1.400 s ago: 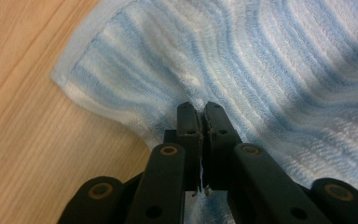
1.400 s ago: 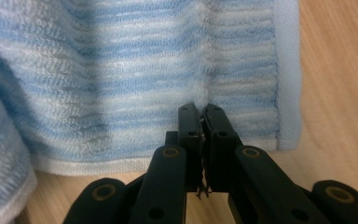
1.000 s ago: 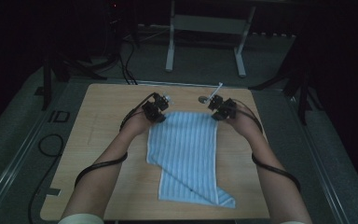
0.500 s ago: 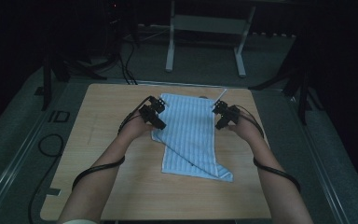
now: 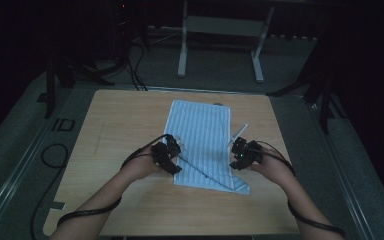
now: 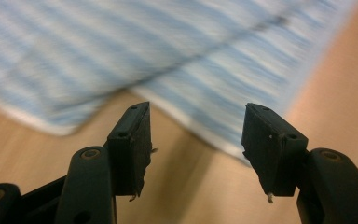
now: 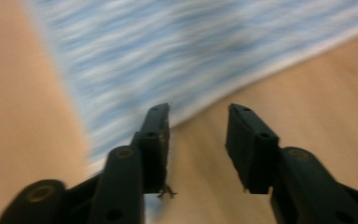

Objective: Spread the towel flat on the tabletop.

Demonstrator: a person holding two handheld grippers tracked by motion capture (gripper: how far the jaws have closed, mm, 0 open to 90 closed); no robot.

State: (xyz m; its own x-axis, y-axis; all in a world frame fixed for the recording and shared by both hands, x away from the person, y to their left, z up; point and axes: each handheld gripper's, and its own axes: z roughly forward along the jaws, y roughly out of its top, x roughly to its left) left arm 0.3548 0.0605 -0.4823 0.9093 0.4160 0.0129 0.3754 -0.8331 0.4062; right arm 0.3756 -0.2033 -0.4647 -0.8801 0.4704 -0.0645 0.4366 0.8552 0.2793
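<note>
High view: striped cloth [image 5: 201, 142] between left tongs [image 5: 172, 159], right tongs [image 5: 238, 154].

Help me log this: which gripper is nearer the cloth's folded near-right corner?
Right. The right gripper sits just above that corner of the cloth; the left gripper is at its opposite edge.

Cloth [image 5: 200, 145] lies mid-worktop [image 5: 120, 120], near part folded over; left claw [image 5: 169, 156] at its near-left edge, right claw [image 5: 241, 154] at its near-right edge, both with jaws apart.
</note>
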